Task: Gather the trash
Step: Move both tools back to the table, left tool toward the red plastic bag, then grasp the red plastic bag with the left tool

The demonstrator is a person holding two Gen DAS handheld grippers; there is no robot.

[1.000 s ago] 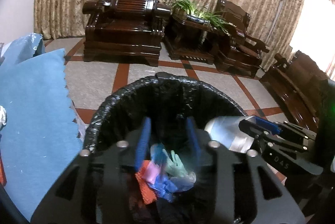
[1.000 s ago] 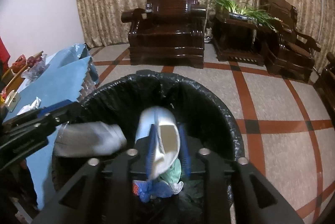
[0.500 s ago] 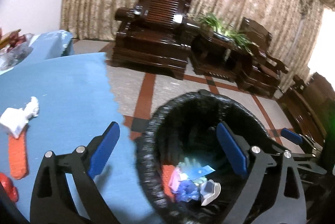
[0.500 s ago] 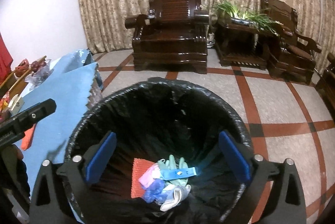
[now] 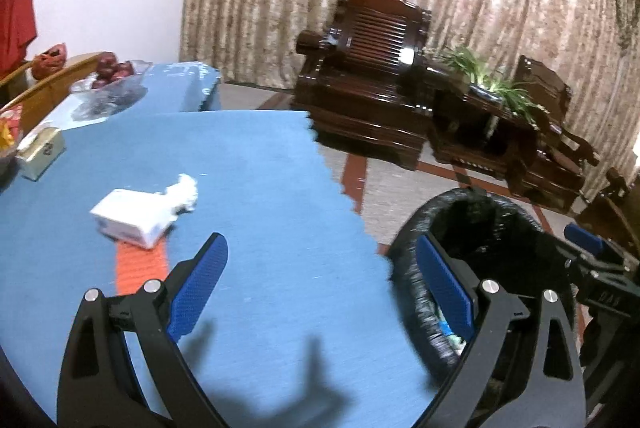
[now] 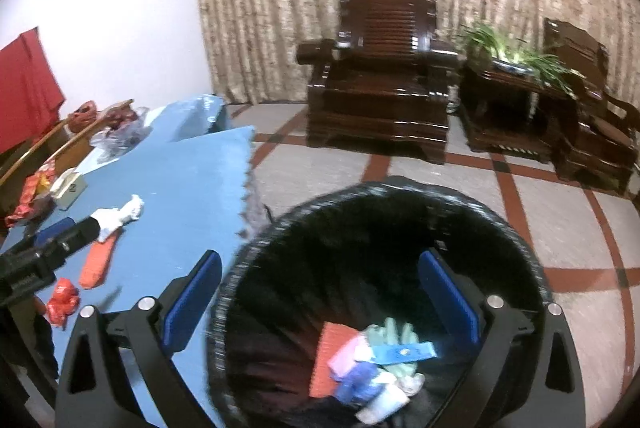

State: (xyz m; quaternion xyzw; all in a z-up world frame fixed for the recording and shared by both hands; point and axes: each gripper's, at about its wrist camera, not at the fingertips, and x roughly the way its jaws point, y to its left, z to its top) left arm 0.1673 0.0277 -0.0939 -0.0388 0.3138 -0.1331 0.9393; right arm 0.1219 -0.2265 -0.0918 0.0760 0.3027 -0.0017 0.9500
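Both jaws had just sprung wide, empty: the right hand-held gripper (image 6: 320, 300) above the bin (image 6: 400, 195) where the dropped scraps (image 6: 372, 360) lay, the left hand-held gripper (image 5: 320, 288) swung toward the table (image 5: 260, 167), where a white box (image 5: 128, 224) and tissue (image 5: 184, 191) remained.

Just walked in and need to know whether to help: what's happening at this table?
A person is clearing trash with a hand-held gripper in each hand. Both jaws have just opened and hold nothing. The right hand-held gripper hangs over the black-lined bin, which already holds scraps. The left hand-held gripper faces the blue table, where a white box, crumpled tissue, orange strip and red wrapper remain.
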